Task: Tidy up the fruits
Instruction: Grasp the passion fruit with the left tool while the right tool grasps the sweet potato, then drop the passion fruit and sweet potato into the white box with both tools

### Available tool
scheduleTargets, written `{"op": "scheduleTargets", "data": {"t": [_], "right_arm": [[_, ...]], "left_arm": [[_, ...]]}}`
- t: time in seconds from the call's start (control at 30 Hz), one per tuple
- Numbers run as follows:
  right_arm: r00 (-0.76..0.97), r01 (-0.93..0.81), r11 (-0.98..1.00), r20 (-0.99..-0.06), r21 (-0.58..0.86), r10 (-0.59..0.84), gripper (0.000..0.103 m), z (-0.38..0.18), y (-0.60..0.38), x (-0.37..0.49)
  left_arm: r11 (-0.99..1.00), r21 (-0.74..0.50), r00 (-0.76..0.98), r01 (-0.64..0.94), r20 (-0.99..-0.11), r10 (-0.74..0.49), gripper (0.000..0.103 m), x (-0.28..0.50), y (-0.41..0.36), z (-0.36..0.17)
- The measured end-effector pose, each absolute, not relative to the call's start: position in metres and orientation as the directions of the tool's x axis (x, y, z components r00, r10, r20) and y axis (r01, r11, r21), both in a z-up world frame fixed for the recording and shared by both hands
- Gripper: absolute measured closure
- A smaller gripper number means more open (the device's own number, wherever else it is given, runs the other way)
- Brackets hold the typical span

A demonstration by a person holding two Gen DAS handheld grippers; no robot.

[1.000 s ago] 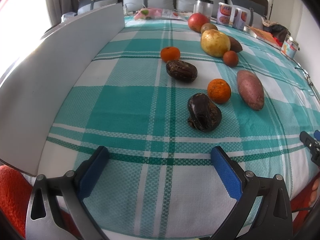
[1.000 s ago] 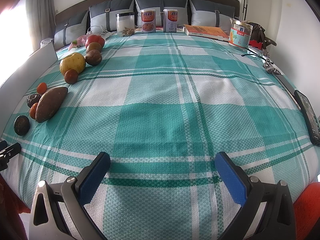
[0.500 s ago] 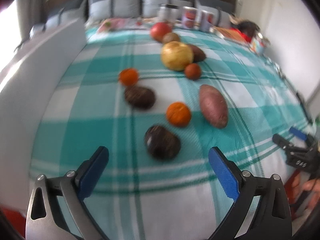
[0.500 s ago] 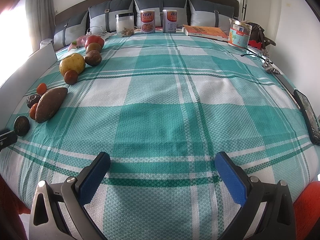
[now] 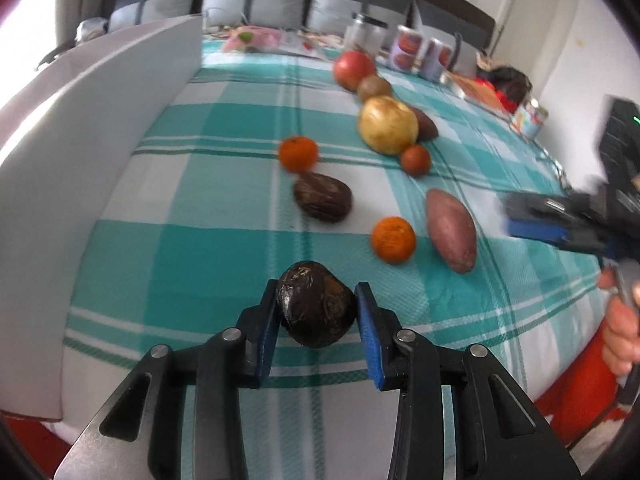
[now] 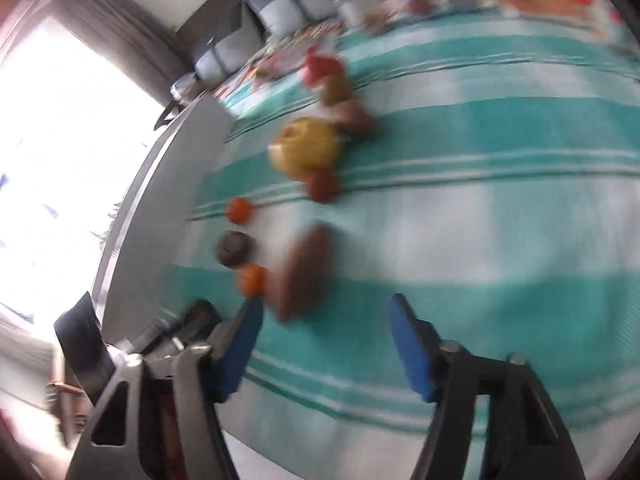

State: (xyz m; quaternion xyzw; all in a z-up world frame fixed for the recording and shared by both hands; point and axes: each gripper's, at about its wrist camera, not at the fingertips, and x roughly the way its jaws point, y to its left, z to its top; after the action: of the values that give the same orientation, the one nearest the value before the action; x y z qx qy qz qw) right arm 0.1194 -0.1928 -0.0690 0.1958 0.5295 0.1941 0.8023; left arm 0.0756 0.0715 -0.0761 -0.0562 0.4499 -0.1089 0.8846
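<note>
My left gripper [image 5: 317,312] is shut on a dark wrinkled passion fruit [image 5: 316,309] just above the checked cloth. Beyond it lie a second dark fruit [image 5: 322,201], two tangerines [image 5: 393,239] [image 5: 298,153], a sweet potato [image 5: 451,230], a small red-brown fruit [image 5: 415,160], a yellow pear [image 5: 388,125], a brown fruit [image 5: 425,123], a kiwi [image 5: 373,87] and a red apple [image 5: 353,69]. My right gripper [image 6: 324,316] is open and empty, tilted, close to the sweet potato [image 6: 304,268]; it also shows at the right of the left wrist view [image 5: 560,224]. The right wrist view is blurred.
A white board [image 5: 80,152] stands along the cloth's left edge. A glass jar [image 5: 363,34], cans [image 5: 420,53], a book [image 5: 476,92] and a tin [image 5: 530,118] sit at the far end before grey pillows [image 5: 256,0]. A hand [image 5: 622,320] holds the right gripper.
My left gripper moved forward and closed on the nearest dark fruit. My right gripper swung left and tilted toward the sweet potato, and narrowed somewhat.
</note>
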Motion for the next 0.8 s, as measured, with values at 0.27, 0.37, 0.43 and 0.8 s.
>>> {"op": "scheduleTargets", "data": {"t": [0.27, 0.37, 0.43, 0.8], "right_arm": [[0.174, 0.002, 0.875, -0.862, 0.484, 0.477, 0.062, -0.108, -0.148, 0.171], [0.192, 0.098, 0.802, -0.802, 0.589, 0.565, 0.062, -0.116, -0.170, 0.173], [0.246, 0.152, 0.739, -0.749, 0.657, 0.615, 0.062, -0.117, -0.192, 0.168], [0.341, 0.022, 0.497, -0.474, 0.867, 0.812, 0.062, -0.029, -0.174, 0.164]], "left_arm": [[0.963, -0.246, 0.581, 0.107, -0.771, -0.261, 0.066, 0.071, 0.093, -0.073], [0.956, -0.270, 0.582, 0.118, -0.761, -0.286, 0.066, 0.071, 0.094, -0.068], [0.941, -0.313, 0.586, 0.128, -0.742, -0.326, 0.066, 0.068, 0.098, -0.057], [0.905, -0.421, 0.739, 0.068, -0.589, -0.329, 0.066, 0.070, 0.183, 0.066]]}}
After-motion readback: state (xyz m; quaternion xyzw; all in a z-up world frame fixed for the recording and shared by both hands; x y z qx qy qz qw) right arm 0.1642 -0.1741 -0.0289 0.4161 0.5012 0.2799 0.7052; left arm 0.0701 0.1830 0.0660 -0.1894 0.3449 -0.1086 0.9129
